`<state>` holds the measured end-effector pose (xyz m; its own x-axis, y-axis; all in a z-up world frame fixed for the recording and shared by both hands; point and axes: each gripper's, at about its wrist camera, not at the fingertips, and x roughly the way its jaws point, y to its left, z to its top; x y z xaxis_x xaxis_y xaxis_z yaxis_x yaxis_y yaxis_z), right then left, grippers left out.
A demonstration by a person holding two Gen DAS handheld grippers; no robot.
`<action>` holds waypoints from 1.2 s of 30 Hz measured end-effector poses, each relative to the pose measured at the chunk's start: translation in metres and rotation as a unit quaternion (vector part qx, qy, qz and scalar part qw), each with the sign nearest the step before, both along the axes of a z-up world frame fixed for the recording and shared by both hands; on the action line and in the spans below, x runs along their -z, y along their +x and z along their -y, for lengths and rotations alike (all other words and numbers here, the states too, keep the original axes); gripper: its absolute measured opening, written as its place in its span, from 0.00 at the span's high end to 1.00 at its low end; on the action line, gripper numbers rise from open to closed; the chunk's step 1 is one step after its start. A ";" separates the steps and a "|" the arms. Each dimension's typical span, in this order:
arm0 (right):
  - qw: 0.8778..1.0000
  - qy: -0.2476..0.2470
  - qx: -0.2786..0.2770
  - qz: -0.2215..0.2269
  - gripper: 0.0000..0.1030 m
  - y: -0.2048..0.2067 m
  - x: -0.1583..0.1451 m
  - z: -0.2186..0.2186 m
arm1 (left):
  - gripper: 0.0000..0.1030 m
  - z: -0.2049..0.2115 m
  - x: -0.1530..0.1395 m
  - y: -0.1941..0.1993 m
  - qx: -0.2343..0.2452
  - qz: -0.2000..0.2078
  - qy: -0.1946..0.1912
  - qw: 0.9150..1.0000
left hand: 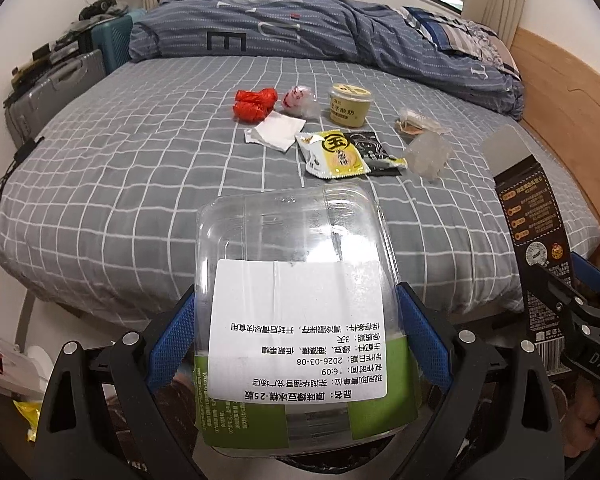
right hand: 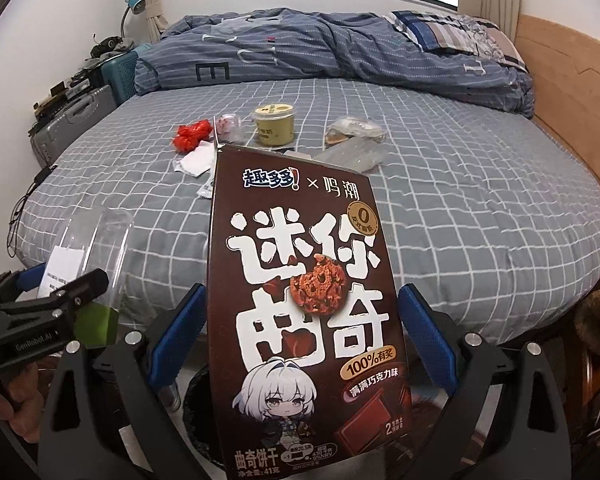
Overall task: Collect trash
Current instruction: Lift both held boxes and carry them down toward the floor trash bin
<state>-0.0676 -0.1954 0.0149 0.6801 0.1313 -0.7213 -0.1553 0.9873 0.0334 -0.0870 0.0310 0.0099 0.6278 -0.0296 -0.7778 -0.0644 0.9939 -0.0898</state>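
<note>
My left gripper (left hand: 296,336) is shut on a clear plastic clamshell box (left hand: 296,248) with a white label and a green band, held off the near edge of the bed (left hand: 120,200). My right gripper (right hand: 300,332) is shut on a brown cookie box (right hand: 300,272), held upright beside it. Lying on the bed are a red wrapper (left hand: 255,105), a white tissue (left hand: 276,133), a crumpled pink-and-white wrapper (left hand: 300,100), a yellow yogurt cup (left hand: 350,105), a yellow snack packet (left hand: 336,154), a black packet (left hand: 370,148) and clear plastic wrappers (left hand: 428,156).
A rumpled blue duvet (left hand: 300,28) and pillows fill the far side of the bed. Suitcases (left hand: 52,92) stand along the left wall and a wooden headboard (left hand: 560,92) is on the right. A dark round bin rim (right hand: 192,408) shows below the cookie box.
</note>
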 end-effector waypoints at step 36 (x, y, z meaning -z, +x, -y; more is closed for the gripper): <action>0.999 0.022 -0.004 -0.036 0.12 -0.070 0.101 -0.031 | 0.11 -0.007 0.092 -0.078 -0.011 -0.024 -0.013 1.000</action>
